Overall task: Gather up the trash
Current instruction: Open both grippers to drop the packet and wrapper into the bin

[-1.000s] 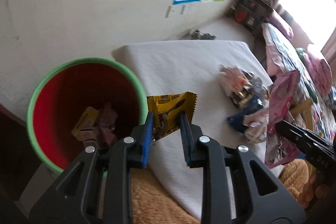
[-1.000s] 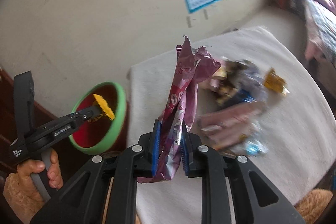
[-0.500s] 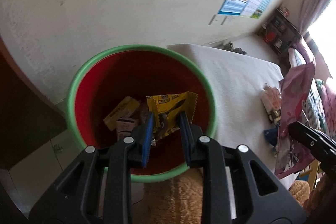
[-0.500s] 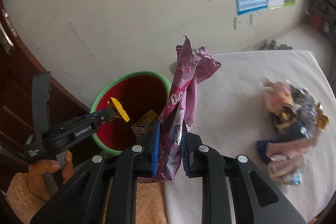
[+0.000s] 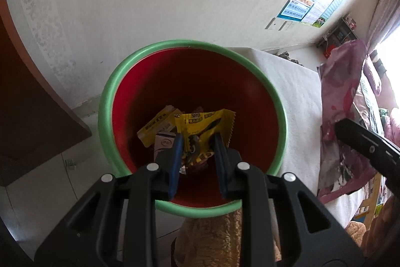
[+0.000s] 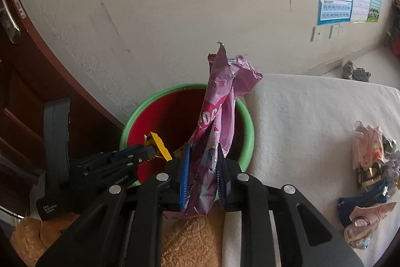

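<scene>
A red bin with a green rim (image 5: 107, 101) (image 6: 246, 116) stands on the floor beside the white-covered table (image 6: 312, 121). My left gripper (image 5: 197, 142) hangs over the bin's mouth, shut on a yellow snack wrapper (image 5: 207, 121). From the right wrist view that same gripper (image 6: 152, 150) pokes in from the left with the yellow wrapper (image 6: 160, 145) over the bin. My right gripper (image 6: 202, 159) is shut on a tall pink snack bag (image 6: 220, 104) at the bin's near right rim. Yellow and white packets (image 5: 157, 126) lie at the bin's bottom.
A pile of loose wrappers (image 6: 370, 174) lies on the table at the right. A dark wooden door (image 6: 27, 81) stands left of the bin, the wall just behind it. A tan fuzzy sleeve (image 6: 190, 239) shows below the grippers.
Both grippers swung left from the table toward the bin. The yellow wrapper now hangs over the bin's inside, and the pink bag has reached the bin's rim.
</scene>
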